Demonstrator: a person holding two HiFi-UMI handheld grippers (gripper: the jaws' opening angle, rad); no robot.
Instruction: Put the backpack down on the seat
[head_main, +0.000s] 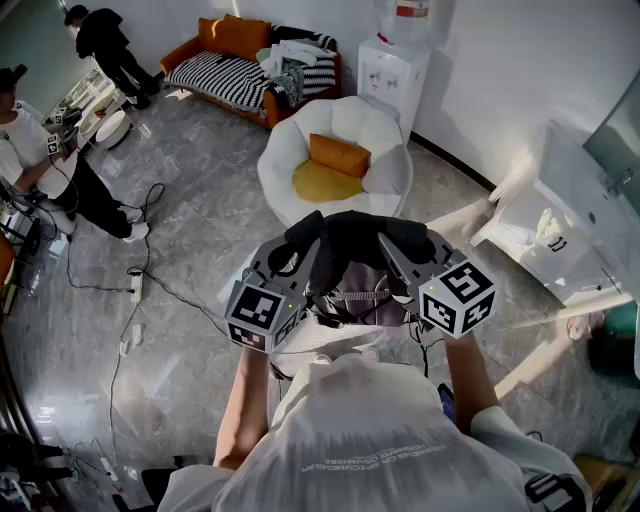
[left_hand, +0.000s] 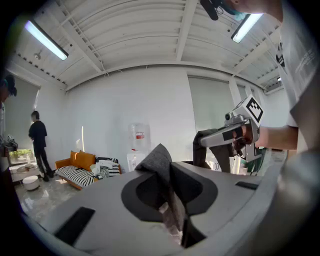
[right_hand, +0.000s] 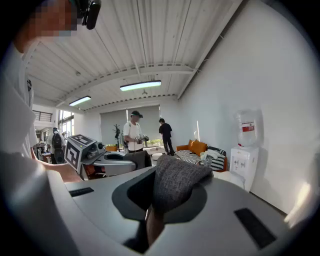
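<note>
I hold a dark grey backpack up in the air in front of me, between both grippers. My left gripper is shut on a fold of its grey fabric, and my right gripper is shut on another grey fold. The seat, a round white armchair with an orange cushion and a yellow one, stands on the floor just beyond the backpack. From the left gripper view the right gripper shows with the strap it holds hanging from it.
An orange sofa with a striped cover and clothes stands at the back, a water dispenser beside it. A white counter is at the right. Cables trail over the floor at the left, near two persons.
</note>
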